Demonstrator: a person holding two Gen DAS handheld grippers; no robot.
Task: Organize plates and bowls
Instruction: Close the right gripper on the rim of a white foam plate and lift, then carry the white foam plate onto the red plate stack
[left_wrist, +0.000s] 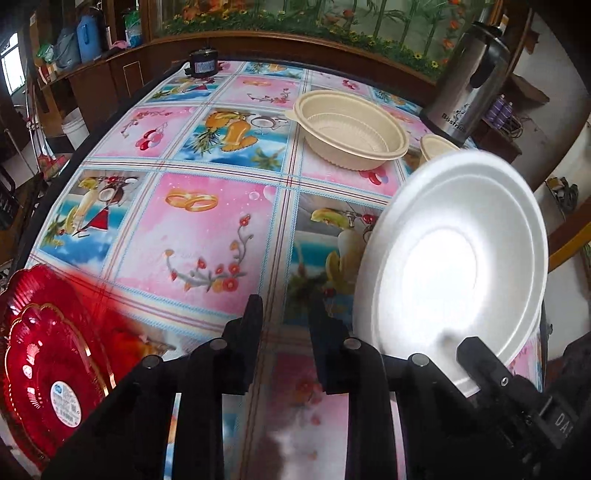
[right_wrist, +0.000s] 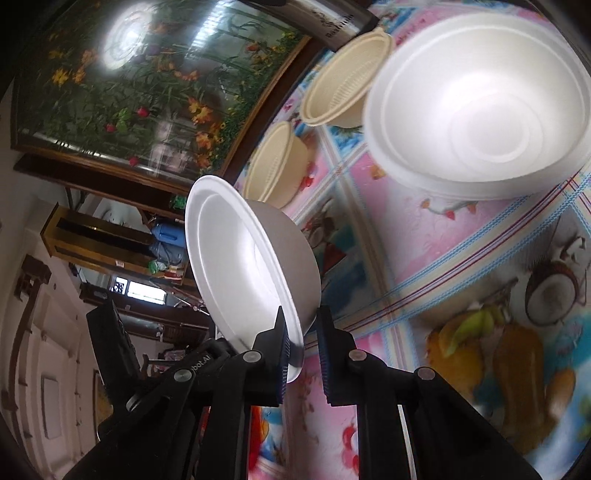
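Observation:
My right gripper (right_wrist: 301, 334) is shut on the rim of a white foam bowl (right_wrist: 243, 266) and holds it tilted on edge above the table. The same bowl (left_wrist: 454, 266) fills the right of the left wrist view, with a right finger (left_wrist: 480, 358) on its rim. My left gripper (left_wrist: 286, 314) is open and empty above the patterned tablecloth (left_wrist: 207, 229). A second white foam bowl (right_wrist: 476, 103) rests on the table. Two beige bowls (right_wrist: 347, 81) (right_wrist: 275, 166) stand beyond it. The larger beige bowl (left_wrist: 351, 129) is far centre in the left view. A red plate (left_wrist: 48, 362) lies at lower left.
A steel thermos (left_wrist: 469, 81) stands at the table's far right, next to a small beige bowl (left_wrist: 437, 146). A small black jar (left_wrist: 203, 62) sits at the far edge. A wooden cabinet with a flower painting (right_wrist: 129, 85) backs the table.

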